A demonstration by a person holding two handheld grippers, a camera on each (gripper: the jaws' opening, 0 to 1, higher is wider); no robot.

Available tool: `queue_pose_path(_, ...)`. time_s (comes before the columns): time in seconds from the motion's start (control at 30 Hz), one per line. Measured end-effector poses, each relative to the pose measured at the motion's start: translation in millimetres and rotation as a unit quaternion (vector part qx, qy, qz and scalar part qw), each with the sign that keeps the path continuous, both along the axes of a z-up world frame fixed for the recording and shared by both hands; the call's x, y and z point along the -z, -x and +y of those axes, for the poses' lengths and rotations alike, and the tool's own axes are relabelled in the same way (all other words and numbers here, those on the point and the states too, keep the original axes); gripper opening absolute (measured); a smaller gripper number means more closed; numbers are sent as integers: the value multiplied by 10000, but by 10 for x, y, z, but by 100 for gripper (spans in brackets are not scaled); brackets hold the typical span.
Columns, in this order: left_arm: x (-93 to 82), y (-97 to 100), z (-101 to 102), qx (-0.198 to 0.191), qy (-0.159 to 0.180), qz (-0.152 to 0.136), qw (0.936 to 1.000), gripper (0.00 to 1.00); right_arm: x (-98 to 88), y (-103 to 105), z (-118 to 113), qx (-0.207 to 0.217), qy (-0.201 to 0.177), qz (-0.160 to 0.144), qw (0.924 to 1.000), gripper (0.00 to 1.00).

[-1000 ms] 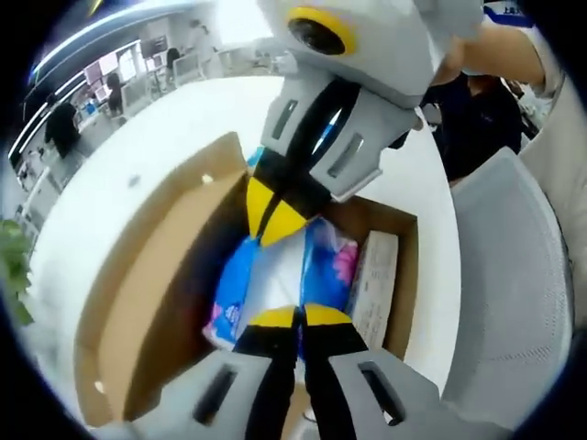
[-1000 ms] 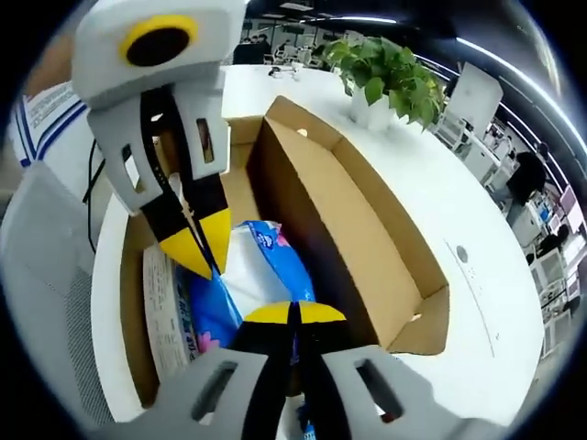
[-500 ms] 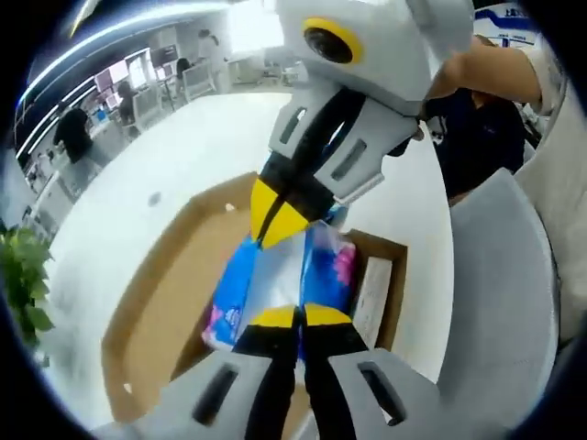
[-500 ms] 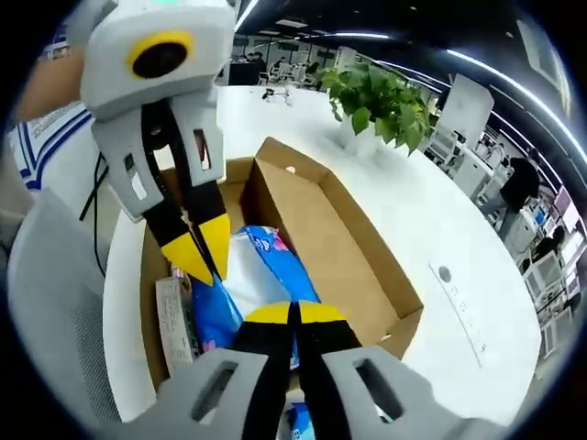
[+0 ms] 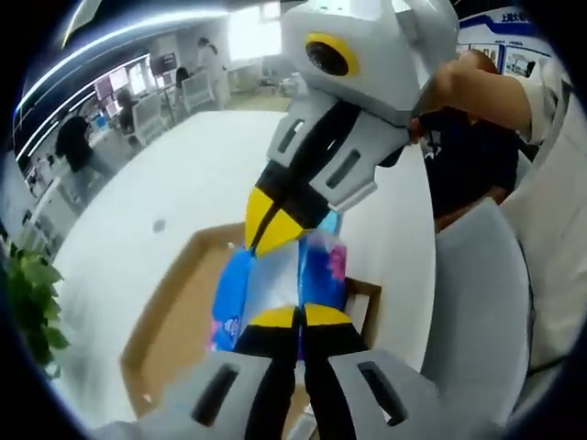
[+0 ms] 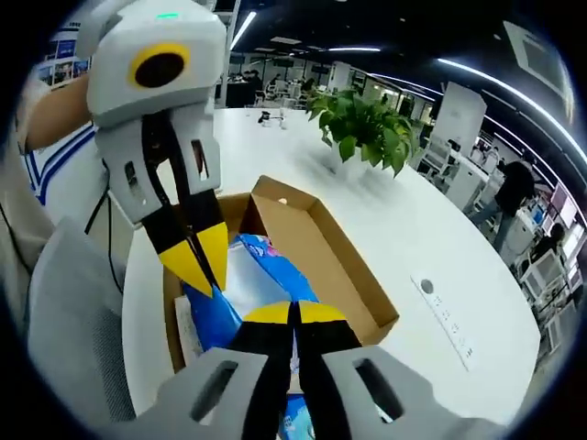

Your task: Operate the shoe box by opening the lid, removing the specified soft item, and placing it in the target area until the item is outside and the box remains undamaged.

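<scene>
A soft pack in blue, white and pink wrap [image 5: 275,275] hangs above the open cardboard shoe box [image 5: 174,316], held at both ends. My left gripper [image 5: 296,316] is shut on its near edge. My right gripper [image 5: 266,234] comes down from above and is shut on the far edge. In the right gripper view the same pack [image 6: 248,275] sits between my right gripper [image 6: 293,313], shut on it, and my left gripper [image 6: 204,268], also shut on it. The box [image 6: 339,266] lies below on the white table, lid folded open to one side.
The white table [image 6: 404,229] stretches beyond the box, with a potted plant [image 6: 367,128] and a flush socket strip [image 6: 445,316]. A grey chair [image 5: 477,302] stands at the table's edge, beside a person [image 5: 468,137]. Desks and people fill the office behind.
Both grippers have risen with the pack held between them. The pack has come up out of the box, which now looks smaller and farther below.
</scene>
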State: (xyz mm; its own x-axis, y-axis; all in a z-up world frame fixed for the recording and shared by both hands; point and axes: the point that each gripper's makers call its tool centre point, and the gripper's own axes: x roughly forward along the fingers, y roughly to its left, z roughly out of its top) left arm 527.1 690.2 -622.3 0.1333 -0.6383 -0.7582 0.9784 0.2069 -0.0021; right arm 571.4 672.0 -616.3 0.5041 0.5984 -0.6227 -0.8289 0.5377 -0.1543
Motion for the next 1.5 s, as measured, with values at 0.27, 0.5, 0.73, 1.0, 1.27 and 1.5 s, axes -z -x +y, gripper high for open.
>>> queue_pose_path(0.27, -166, 30, -277, 106, 116, -62, 9999, 0, -195, 16, -241, 118, 0, -169, 9998, 0)
queue_pose_path(0.5, -263, 87, -536, 374, 76, -127, 9992, 0, -284, 54, -485, 224, -3, -176, 9996, 0)
queue_pose_path(0.73, -307, 157, -827, 638, 98, -135, 9978, 0, -341, 103, -767, 332, -2, -144, 9993, 0)
queue_pose_path(1.0, -292, 243, -1160, 925, 105, -165, 9955, 0, -312, 186, -1085, 482, 62, -15, 9988, 0)
queue_pose_path(1.27, -262, 334, -1487, 1177, 192, -149, 9928, 0, -287, 260, -1427, 667, 28, 163, 9976, 0)
queue_pose_path(1.5, -215, 366, -1757, 1374, 264, -108, 9901, 0, -218, 299, -1715, 761, 136, 257, 9967, 0)
